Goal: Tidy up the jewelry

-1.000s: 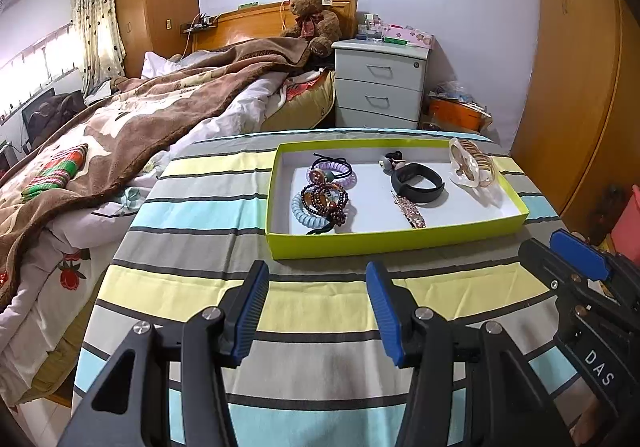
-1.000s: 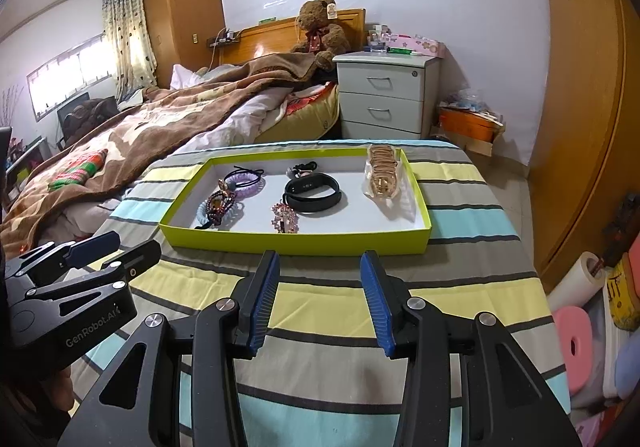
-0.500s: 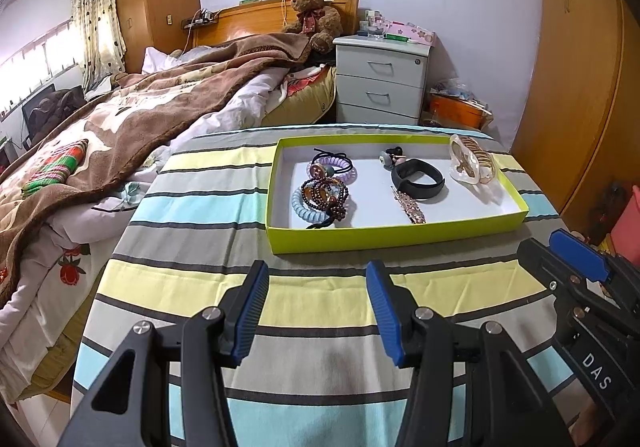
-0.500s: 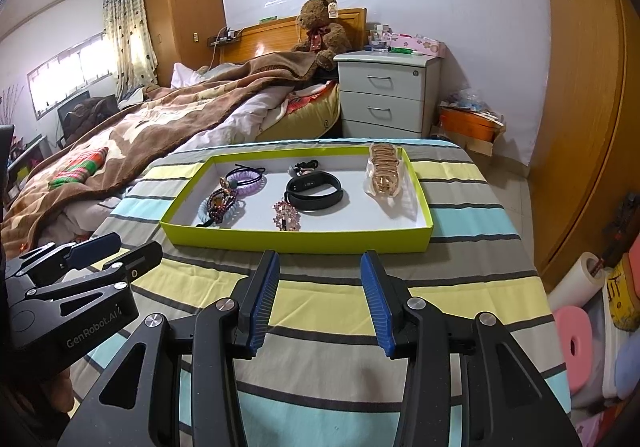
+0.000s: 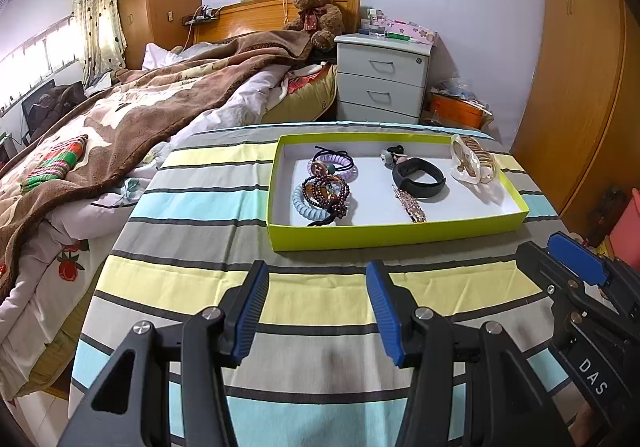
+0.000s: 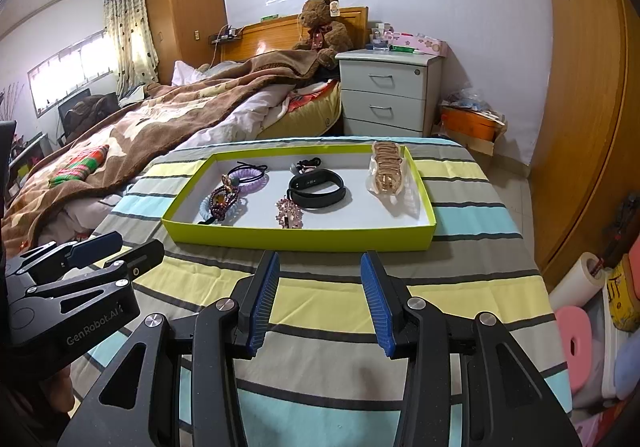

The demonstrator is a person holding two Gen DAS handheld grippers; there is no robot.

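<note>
**Grippers Drawn Slightly Back; Jewelry Lies in Tray**

Both grippers have backed off slightly from the tray (image 5: 384, 237). Left gripper (image 5: 316, 311) and right gripper (image 6: 318, 301): jaws apart, empty, above the striped cloth (image 5: 192, 231).

Jewelry lies inside the tray: beaded bracelet (image 5: 326, 193) tangled over coil ties, black band (image 5: 418, 179), hair clip (image 5: 410, 205).

Risk: tangled pieces may lift together; tray wall may catch a fingertip.

Clearance: open cloth near side; table edges close at both sides.

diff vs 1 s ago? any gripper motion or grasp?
No grasp or release. Left gripper and right gripper are open and empty over the striped cloth, as before. Left view shifted marginally, so that gripper drifted slightly. Tray and the black band inside it are unmoved.
</note>
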